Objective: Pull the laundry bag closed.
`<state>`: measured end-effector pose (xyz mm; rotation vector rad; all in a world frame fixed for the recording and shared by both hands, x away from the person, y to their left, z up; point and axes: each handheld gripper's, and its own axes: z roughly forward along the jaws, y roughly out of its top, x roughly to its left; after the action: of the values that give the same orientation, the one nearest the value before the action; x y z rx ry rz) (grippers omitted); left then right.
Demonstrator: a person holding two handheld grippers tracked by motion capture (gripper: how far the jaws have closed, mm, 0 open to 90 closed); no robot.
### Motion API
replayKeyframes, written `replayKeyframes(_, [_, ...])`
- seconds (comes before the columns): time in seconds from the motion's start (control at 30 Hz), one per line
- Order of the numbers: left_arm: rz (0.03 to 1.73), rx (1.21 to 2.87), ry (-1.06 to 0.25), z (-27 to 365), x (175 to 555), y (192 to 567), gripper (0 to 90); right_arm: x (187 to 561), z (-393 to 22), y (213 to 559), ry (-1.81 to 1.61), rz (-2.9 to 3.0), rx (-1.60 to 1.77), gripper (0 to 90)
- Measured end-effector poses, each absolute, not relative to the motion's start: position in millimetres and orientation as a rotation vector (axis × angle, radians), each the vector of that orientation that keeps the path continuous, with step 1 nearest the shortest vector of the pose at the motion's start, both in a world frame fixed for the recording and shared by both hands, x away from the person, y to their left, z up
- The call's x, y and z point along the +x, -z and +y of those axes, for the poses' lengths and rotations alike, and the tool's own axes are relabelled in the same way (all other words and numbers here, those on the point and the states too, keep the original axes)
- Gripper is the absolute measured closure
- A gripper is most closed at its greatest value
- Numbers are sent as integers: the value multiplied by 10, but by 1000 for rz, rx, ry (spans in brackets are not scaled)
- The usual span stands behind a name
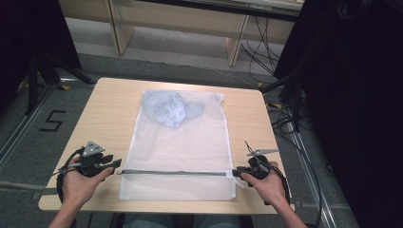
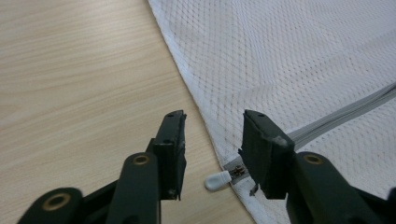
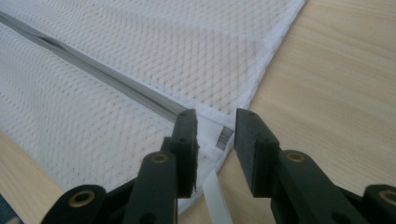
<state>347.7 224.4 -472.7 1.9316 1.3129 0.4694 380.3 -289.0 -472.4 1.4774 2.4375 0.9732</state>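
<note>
A: Bag zipped?
B: Looks so; it lies mid-frame on the desk, clothes inside. Left fingers released around the zipper pull; right fingers released at the zipper's other end.

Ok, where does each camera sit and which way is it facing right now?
High view: above the person's side, looking forward and down on the table and mesh laundry bag; both forearms, left gripper and right gripper show.
Left gripper view: rides the left gripper, looking along its black jaws at the zipper pull.
Right gripper view: rides the right gripper, facing the zipper's other end at the bag's edge.
Both gripper views share the grey zipper and white mesh.
</note>
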Motion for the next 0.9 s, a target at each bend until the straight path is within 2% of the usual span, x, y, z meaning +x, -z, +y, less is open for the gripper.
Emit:
replayKeyframes(0.3, [1310,1981,-461,2268,3462,4708,747,3804,-2874,4709,-950,2469,1420,752])
replayKeyframes(0.53, [1284,2033,-484,2262,3430,4715,883,3813,-2819,4630,-918,2519,1440,866])
replayKeyframes(0.6, [1274,2051,-476,2255,3431,4705,895,3826,-2768,4624,-957,2546,1413,900])
replayKeyframes(0.9, [1305,2054,-475,2264,3454,4727,895,3855,-2516,4615,-957,2554,1328,900])
